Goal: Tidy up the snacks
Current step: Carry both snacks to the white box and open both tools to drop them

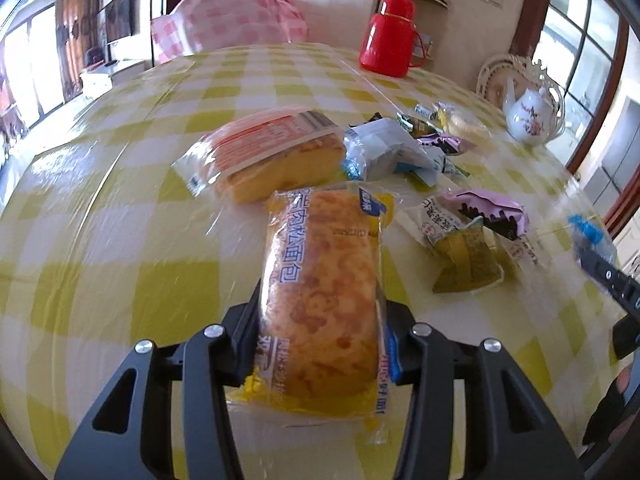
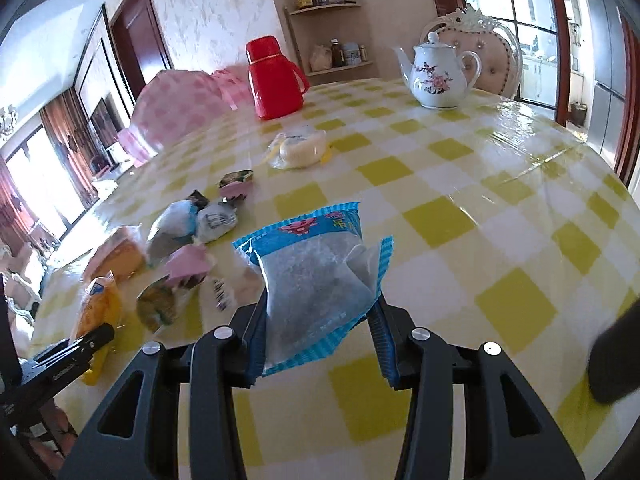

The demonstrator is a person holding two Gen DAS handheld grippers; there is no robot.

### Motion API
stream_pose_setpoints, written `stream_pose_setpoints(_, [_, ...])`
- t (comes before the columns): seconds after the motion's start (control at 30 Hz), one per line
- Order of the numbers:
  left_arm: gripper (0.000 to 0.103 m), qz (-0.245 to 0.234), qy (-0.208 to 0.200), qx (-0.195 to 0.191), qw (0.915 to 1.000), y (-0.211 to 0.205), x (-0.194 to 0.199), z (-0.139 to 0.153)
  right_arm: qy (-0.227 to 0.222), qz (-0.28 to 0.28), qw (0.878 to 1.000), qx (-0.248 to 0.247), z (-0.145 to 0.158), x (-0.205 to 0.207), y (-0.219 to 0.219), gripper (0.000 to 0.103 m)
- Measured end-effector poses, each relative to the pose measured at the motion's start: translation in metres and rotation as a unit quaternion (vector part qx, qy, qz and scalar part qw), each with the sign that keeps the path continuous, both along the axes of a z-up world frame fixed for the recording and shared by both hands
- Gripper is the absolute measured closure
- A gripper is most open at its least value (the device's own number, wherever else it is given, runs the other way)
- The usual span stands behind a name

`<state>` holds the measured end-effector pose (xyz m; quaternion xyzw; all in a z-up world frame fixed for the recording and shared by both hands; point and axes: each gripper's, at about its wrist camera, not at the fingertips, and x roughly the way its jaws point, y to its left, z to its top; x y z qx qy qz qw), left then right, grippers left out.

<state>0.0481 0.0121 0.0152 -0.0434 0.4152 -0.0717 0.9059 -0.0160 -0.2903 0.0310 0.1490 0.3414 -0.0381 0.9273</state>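
While the left gripper point(image 1: 318, 312) clamps a yellow bread packet point(image 1: 320, 304), the right gripper point(image 2: 318, 316) grips a blue-edged snack packet point(image 2: 316, 280) above the checked worktop point(image 2: 480, 184).

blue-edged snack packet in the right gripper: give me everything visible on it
The blue-edged packet is a flat sealed pouch with a translucent whitish middle showing a greyish filling. It has crimped blue borders and a pink cartoon print with lettering near its far end. The film looks thin, glossy and crinkled, with one flap folded over on its right side. The right gripper clamps its near part between both jaws, and the far end sticks out forward, tilted up above the checked tablecloth. Nothing else touches it.
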Motion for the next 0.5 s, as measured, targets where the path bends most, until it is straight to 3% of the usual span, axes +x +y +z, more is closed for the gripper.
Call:
stream_pose_setpoints(0.2, [0.055, 0.000, -0.020, 0.001, 0.9998, 0.000, -0.038, 0.007, 0.002, 0.004, 1.000, 0.024, -0.007, -0.039, 0.003, 0.059])
stream_pose_setpoints(0.5, [0.055, -0.028, -0.026, 0.023, 0.9990, -0.009, -0.091, 0.010, 0.000, 0.031, 0.999, 0.018, -0.010, -0.079, 0.020, 0.059])
